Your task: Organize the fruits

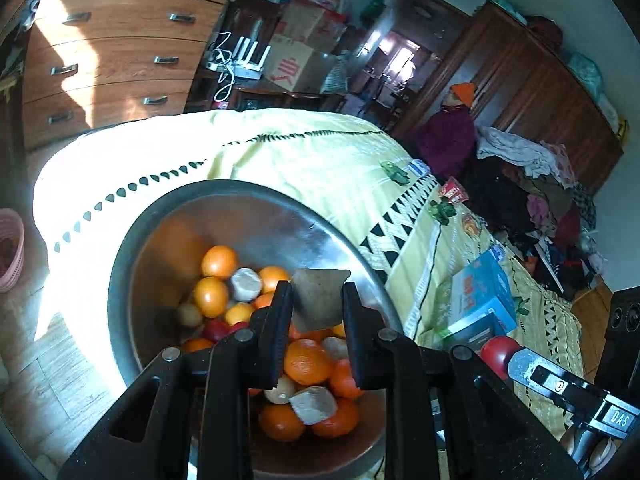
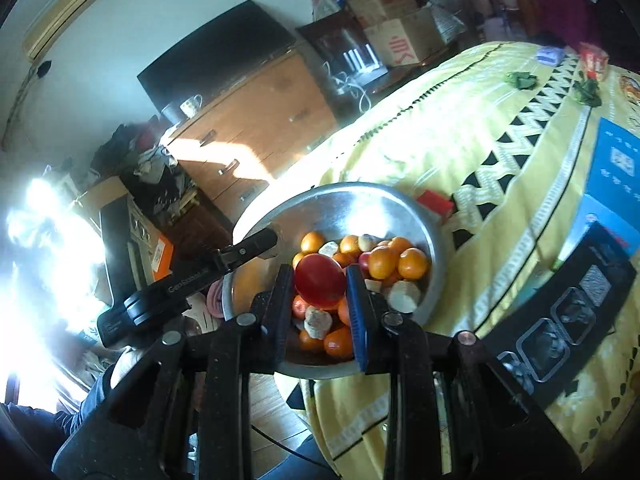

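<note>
A steel bowl (image 1: pixel 256 216) sits at the edge of a yellow bedspread and holds several oranges (image 1: pixel 307 361), small red fruits and pale brownish pieces. My left gripper (image 1: pixel 317 300) is shut on a grey-brown cut piece (image 1: pixel 318 300) above the bowl. My right gripper (image 2: pixel 320 284) is shut on a red round fruit (image 2: pixel 320 286) above the same bowl (image 2: pixel 368 204). The right gripper's red fruit also shows at the lower right of the left wrist view (image 1: pixel 498 354). The left gripper's body shows in the right wrist view (image 2: pixel 188 284).
A blue box (image 1: pixel 484 292) and a black box (image 2: pixel 560 320) lie on the bedspread (image 1: pixel 280 152) to the right of the bowl. A wooden dresser (image 1: pixel 112 56) stands behind. A pink basket (image 1: pixel 10 248) sits on the floor at left. A person (image 1: pixel 452 132) stands at the back right.
</note>
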`<state>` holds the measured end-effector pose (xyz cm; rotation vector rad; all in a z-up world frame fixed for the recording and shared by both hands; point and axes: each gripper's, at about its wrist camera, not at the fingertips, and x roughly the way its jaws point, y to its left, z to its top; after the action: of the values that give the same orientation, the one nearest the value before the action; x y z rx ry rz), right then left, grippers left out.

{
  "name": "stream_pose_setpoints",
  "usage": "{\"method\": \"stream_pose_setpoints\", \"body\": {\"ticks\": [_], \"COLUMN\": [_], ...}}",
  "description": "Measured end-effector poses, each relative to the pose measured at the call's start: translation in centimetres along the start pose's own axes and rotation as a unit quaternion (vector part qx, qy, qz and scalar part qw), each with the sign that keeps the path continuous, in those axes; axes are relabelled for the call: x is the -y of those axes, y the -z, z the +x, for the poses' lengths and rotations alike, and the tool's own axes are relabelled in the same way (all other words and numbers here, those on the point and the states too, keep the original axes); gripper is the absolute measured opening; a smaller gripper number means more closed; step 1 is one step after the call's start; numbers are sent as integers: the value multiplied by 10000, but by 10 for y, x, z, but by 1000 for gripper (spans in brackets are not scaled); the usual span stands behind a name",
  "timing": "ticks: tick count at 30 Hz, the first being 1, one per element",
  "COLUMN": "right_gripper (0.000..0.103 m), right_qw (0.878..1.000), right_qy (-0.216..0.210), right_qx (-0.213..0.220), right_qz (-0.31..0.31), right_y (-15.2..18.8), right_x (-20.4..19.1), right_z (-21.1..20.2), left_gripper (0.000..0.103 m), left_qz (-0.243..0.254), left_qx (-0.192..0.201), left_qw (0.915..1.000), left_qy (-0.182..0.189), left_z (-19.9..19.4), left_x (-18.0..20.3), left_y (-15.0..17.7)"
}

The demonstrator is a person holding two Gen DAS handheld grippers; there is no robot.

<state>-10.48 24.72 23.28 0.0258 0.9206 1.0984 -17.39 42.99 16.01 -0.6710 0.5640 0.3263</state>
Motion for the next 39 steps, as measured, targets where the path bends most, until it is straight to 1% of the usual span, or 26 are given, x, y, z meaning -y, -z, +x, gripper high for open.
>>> {"method": "stream_pose_setpoints", "body": {"ticks": [3, 6, 10, 14, 18, 19, 22, 23, 24, 25, 26, 27, 28, 32, 36, 39], "right_gripper": [27, 27, 27, 27, 28, 28, 28, 28, 32, 41, 46, 53, 55, 56, 63, 68], "right_qw": [9996, 9986, 9967, 9947, 9944, 9944, 9939, 9937, 9936, 9934, 9934, 9935, 9935, 9915, 9882, 9829], "right_qy": [-1, 94, 279, 420, 512, 535, 616, 644, 662, 689, 706, 718, 742, 930, 1191, 1475], "right_qx": [-249, -456, -652, -793, -801, -789, -790, -786, -785, -773, -748, -716, -690, -592, -414, -216], "right_qz": [-106, -235, -385, -497, -466, -454, -460, -465, -471, -486, -500, -511, -526, -687, -872, -1082], "right_y": [6, 9, 11, 12, 12, 11, 10, 9, 9, 9, 9, 9, 9, 7, 7, 7], "right_x": [-11, -20, -31, -37, -37, -37, -38, -38, -38, -39, -40, -41, -42, -47, -53, -60], "right_z": [25, 45, 66, 82, 88, 88, 89, 89, 89, 89, 88, 86, 84, 76, 60, 43], "left_gripper": [25, 25, 25, 25, 25, 26, 37, 43, 50, 53, 60, 67, 70, 71, 71, 72], "left_qz": [-7, -103, -166, -130, -64, -32, 1, 9, 11, 15, 25, 15, -13, -88, -13, 83], "left_qx": [-44, -71, -124, -138, -226, -242, -235, -214, -192, -165, -145, -124, -102, -98, -49, 11], "left_qw": [9999, 9998, 9997, 9998, 9997, 9996, 9995, 9995, 9995, 9995, 9996, 9997, 9998, 9998, 9998, 9996], "left_qy": [-112, -133, -129, -53, 94, 108, 194, 219, 234, 256, 246, 210, 199, 179, 210, 274], "left_z": [3, 0, 1, 1, 4, 5, 5, 4, 4, 3, 2, 1, 1, -1, -6, -13], "left_x": [-12, -27, -38, -40, -37, -35, -33, -32, -31, -29, -29, -29, -30, -33, -24, -12], "left_y": [6, 9, 9, 6, 5, 5, 3, 3, 2, 1, 0, 0, 0, 1, 1, 1]}}
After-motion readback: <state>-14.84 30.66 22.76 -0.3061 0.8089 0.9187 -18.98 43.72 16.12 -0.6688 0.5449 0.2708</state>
